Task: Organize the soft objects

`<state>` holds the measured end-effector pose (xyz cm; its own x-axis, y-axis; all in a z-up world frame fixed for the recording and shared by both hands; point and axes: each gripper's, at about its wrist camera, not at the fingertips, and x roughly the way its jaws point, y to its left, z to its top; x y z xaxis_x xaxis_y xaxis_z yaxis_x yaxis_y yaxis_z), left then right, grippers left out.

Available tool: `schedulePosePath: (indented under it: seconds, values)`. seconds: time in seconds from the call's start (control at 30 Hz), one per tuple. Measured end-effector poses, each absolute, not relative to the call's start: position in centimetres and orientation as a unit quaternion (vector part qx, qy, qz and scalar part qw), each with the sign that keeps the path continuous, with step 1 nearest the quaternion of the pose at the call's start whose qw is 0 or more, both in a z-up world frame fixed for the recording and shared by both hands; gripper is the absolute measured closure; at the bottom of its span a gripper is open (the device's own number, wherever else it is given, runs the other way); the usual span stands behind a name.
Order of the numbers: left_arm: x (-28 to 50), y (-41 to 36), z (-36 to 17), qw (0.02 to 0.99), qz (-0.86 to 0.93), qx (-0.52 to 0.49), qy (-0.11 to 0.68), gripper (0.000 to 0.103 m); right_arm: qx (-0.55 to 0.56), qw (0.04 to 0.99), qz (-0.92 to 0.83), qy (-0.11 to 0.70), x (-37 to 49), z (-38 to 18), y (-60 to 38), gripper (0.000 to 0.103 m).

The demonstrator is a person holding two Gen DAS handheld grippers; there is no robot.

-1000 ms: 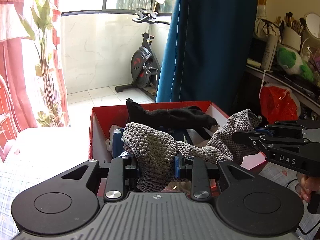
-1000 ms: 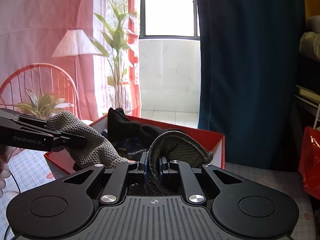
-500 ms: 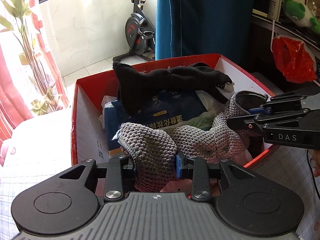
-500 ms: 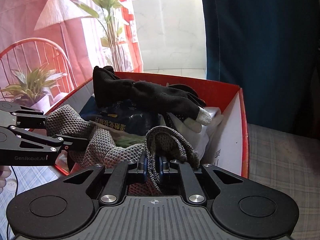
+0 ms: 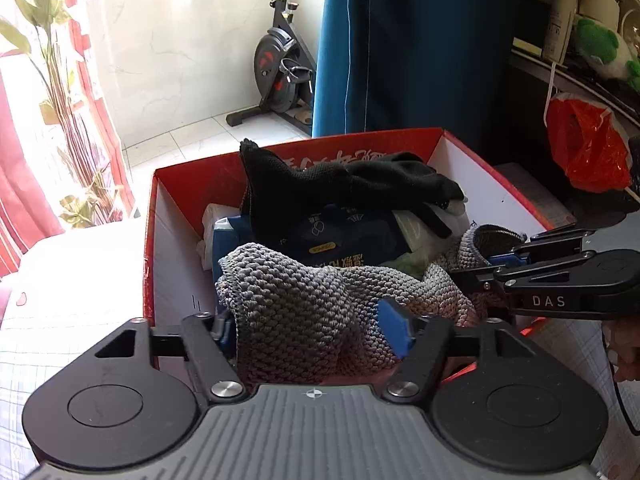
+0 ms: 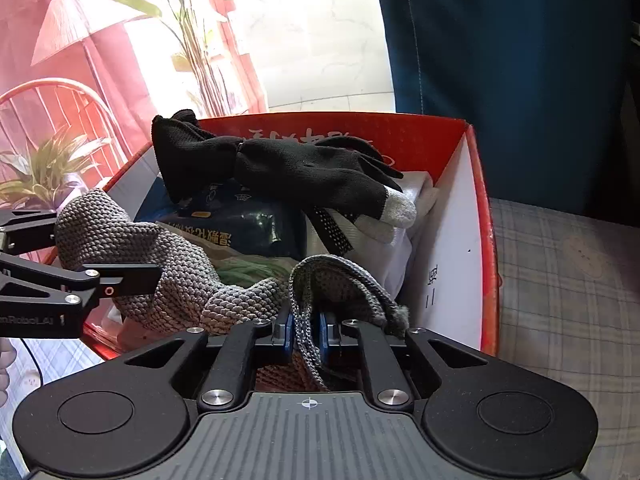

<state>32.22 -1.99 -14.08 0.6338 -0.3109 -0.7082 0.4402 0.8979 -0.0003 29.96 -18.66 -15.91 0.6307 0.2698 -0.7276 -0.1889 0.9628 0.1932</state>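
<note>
Two grippers flank one grey knit cloth (image 5: pixel 304 304) at the near edge of the red box (image 5: pixel 180 176), lower centre of frame. Left gripper (image 5: pixel 312 330): jaws spread wide, fabric bulging loosely between them. Right gripper (image 6: pixel 306 330): clenched on a folded edge of the cloth. Risk: with one end unheld, the chunky, stretchy weave could slide over the low cardboard rim. A fine-knit black glove (image 6: pixel 280 168) lies limp over a glossy blue packet (image 6: pixel 240 232).
</note>
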Motion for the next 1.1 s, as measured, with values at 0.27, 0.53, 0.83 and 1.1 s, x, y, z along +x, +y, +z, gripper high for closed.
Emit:
schedulePosePath:
  seconds: [0.27, 0.53, 0.83, 1.1]
  values:
    - [29.8, -1.1, -11.3, 0.925, -0.189, 0.068, 0.321, 0.002, 0.034, 0.919, 0.114, 0.375, 27.3, -13.7, -19.2, 0.058]
    - [26.7, -0.5, -9.1, 0.946, -0.153, 0.074, 0.277, 0.0, 0.035, 0.935, 0.109, 0.335, 24.1, -10.7, -19.5, 0.019]
    - [22.8, 0.1, -6.1, 0.961, -0.114, 0.071, 0.24, 0.0, 0.033, 0.949, 0.1, 0.298, 20.4, -7.7, -19.4, 0.001]
    - [20.3, 0.8, -3.9, 0.96, -0.116, 0.062, 0.248, 0.0, 0.044, 0.958, 0.103, 0.266, 16.5, -4.9, -19.0, 0.0]
